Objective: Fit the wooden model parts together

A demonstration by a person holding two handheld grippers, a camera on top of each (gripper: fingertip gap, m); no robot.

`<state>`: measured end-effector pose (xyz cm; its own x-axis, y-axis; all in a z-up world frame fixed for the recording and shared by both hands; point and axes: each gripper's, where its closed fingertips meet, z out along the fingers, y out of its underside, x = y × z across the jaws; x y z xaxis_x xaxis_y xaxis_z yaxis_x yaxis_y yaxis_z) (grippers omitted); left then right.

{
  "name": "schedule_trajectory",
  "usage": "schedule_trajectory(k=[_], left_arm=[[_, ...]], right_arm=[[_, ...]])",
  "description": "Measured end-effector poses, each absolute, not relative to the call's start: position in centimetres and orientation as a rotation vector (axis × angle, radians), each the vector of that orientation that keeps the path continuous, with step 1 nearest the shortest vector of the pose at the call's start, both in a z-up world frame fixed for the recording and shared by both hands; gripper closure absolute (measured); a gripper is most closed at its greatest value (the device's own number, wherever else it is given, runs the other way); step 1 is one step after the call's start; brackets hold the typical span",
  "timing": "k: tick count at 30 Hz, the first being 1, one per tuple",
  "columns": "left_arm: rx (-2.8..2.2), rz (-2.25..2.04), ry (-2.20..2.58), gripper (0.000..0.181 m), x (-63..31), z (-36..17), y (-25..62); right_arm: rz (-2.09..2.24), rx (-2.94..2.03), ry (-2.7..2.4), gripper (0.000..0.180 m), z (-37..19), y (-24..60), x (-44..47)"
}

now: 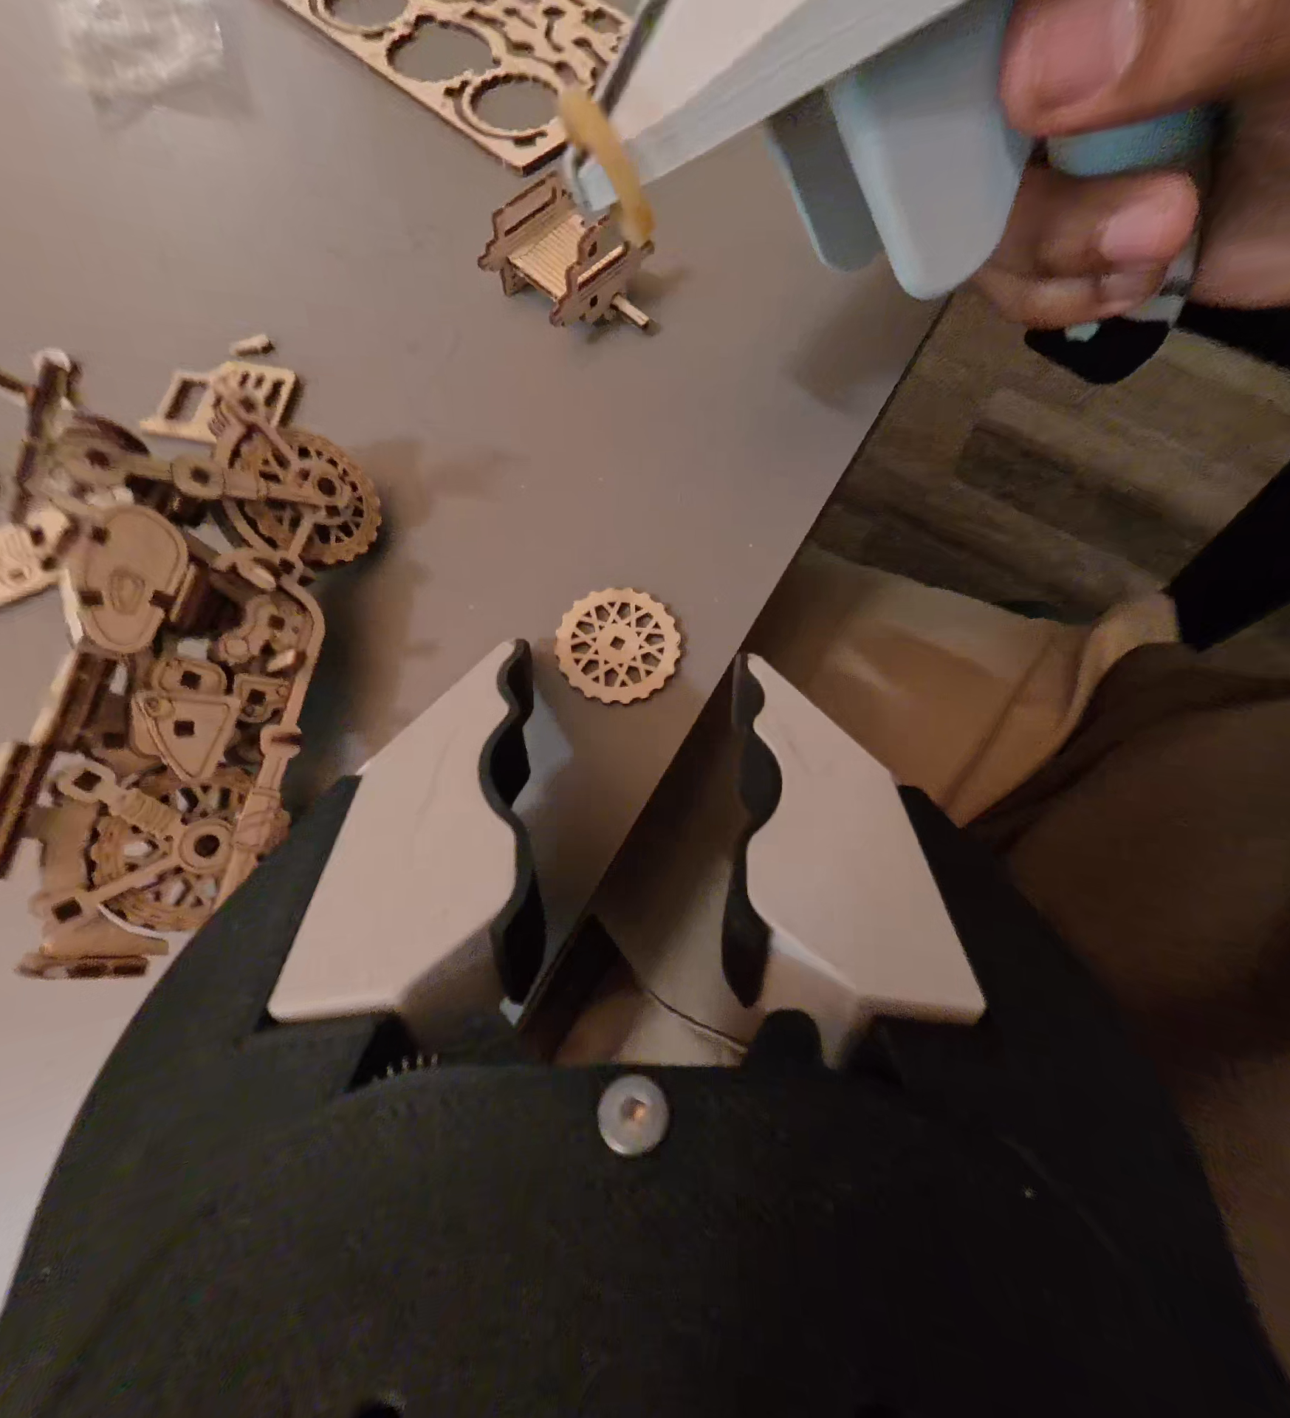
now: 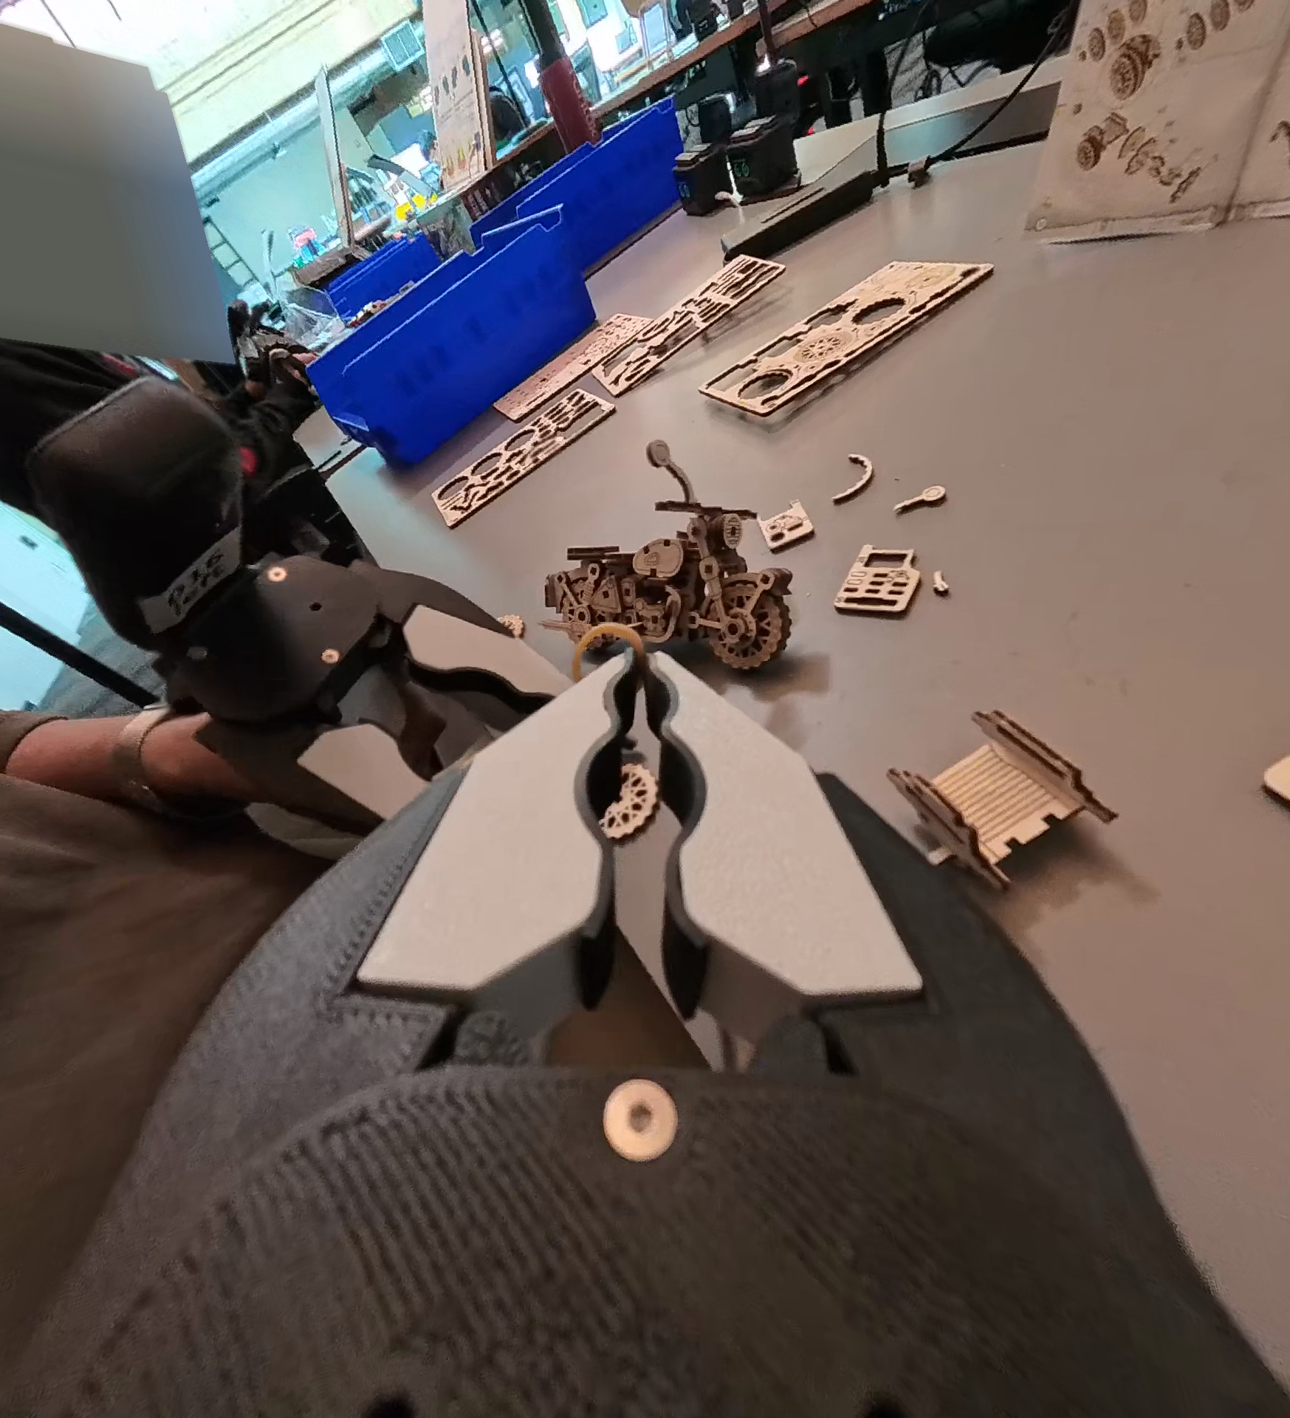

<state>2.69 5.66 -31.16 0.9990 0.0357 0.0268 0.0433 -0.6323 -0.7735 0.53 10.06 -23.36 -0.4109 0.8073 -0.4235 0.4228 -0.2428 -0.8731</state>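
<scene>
The flat grey table top [image 1: 411, 368] looks smooth and matt. The small pale toothed wheel [image 1: 618, 644] is thin laser-cut wood with dark burnt edges, as is the brown wooden motorcycle model [image 2: 672, 595]. The left gripper [image 1: 630, 675] has matt grey plastic fingers [image 1: 427, 836] with black pads. The blue storage bins [image 2: 473, 345] look like glossy plastic.

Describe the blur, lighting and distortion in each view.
Left wrist view: dim, warm light; the hand and the rubber band in the right gripper are motion-smeared, while the loose gear is sharp. Right wrist view: brighter, cooler light; the motorcycle model is crisp with a soft shadow, the left gripper is slightly blurred, and fisheye bends the table edges.
</scene>
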Motion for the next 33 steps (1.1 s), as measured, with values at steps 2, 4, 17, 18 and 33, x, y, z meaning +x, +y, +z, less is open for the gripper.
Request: schedule_trajectory(k=[2, 4, 17, 18, 33], left_arm=[[-2.240, 0.104, 0.024, 0.129, 2.6, -31.0, 6.0], [-2.232, 0.160, 0.094, 0.138, 3.2, -30.9, 6.3], [-2.315, 0.151, 0.134, 0.125, 3.7, -32.0, 5.9], [-2.310, 0.168, 0.153, 0.126, 3.8, -32.0, 5.9], [-1.971, -0.388, -0.265, 0.181, 3.2, -26.9, 6.3]], right_arm=[[1.730, -1.501, -1.679, 0.179, -23.4, 10.1, 0.6], [1.755, -1.511, -1.663, 0.179, -23.2, 10.3, 0.6], [1.766, -1.527, -1.647, 0.179, -23.3, 10.5, 0.6], [1.766, -1.527, -1.649, 0.179, -23.3, 10.5, 0.6], [1.785, -1.469, -1.678, 0.179, -22.7, 9.7, 0.9]])
